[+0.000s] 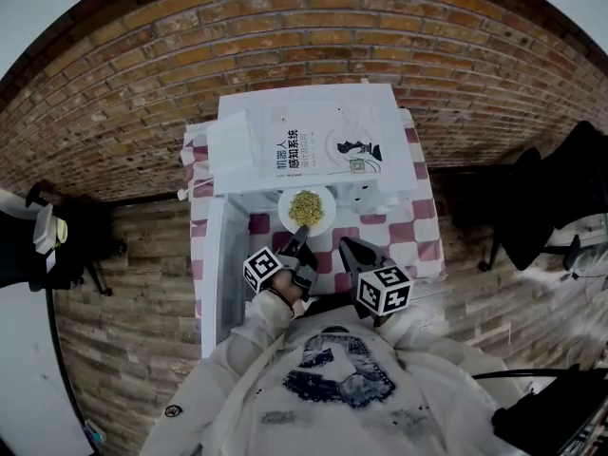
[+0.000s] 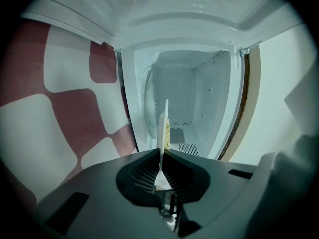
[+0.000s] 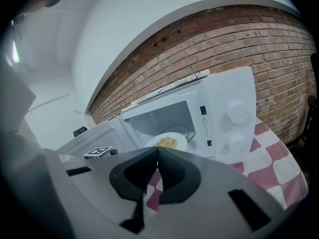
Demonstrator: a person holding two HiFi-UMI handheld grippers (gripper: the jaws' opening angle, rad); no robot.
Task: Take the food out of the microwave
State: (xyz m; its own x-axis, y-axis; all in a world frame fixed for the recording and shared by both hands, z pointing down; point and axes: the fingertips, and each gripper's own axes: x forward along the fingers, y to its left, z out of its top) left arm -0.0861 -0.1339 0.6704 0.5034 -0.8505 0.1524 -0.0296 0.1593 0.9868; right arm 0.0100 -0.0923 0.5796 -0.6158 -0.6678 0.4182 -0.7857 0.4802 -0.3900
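- I am pinching the near rim of the plate [image 1: 306, 210] with my left gripper [image 2: 162, 151]. Its jaws are clamped tight on the thin edge, and the food [image 1: 305, 207] is sitting heaped in the middle.
- The plate is hanging at the mouth of the microwave [image 3: 164, 121], with the door [image 1: 214, 274] swung open on my left. I cannot tell whether the plate's far rim is fully clear of the opening.
- I am gripping only one edge, so I judge the far side will want to droop. I am aiming to keep the plate level and draw it slowly straight toward me, so the loose food does not slide.
- My right gripper [image 3: 157, 151] is hovering just beside the left one, its jaws closed on nothing and apart from the plate. I am thinking of it as a support for the opposite rim if the plate sags.
- I am choosing the checked tabletop [image 1: 418, 226] in front of the microwave as the landing spot, and I am watching for the door.
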